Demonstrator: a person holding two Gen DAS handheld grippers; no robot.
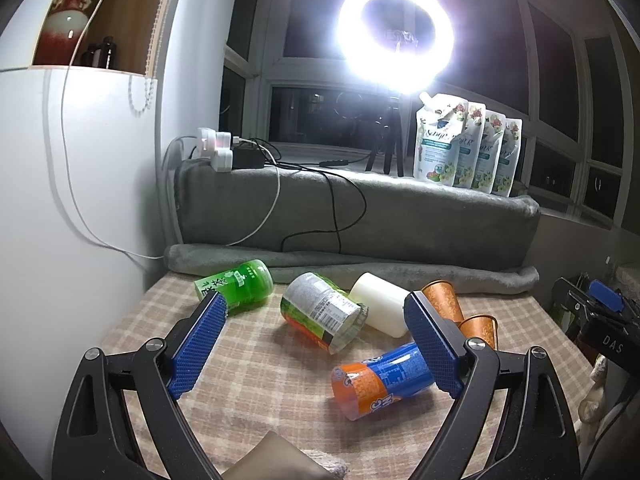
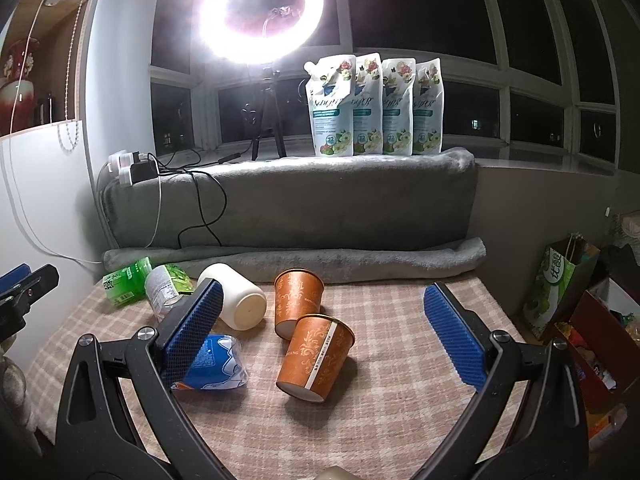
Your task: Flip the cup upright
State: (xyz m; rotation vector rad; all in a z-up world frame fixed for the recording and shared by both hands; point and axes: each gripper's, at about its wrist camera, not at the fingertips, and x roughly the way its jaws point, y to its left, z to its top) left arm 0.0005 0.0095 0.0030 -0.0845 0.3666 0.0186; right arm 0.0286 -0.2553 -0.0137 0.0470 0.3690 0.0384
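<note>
Several cups lie tipped on the checked beige cloth [image 2: 400,420] covering the desk. Taking the cream plastic tumbler [image 2: 236,300] as landmark, two orange patterned paper cups lie just right of it: the nearer orange paper cup [image 2: 318,356] sits framed between the wide-apart jaws of the right gripper [image 2: 328,332], base toward the camera. My judgement: close across its mid-wall gently, since paper crushes, then rotate rim-up. The left gripper [image 1: 316,344] is likewise spread, holding nothing, above the blue-and-orange labelled plastic cup [image 1: 380,380]. Behind the tumbler, a grey blanket [image 2: 280,200] drapes the windowsill under a glaring ring light [image 2: 260,8]
</note>
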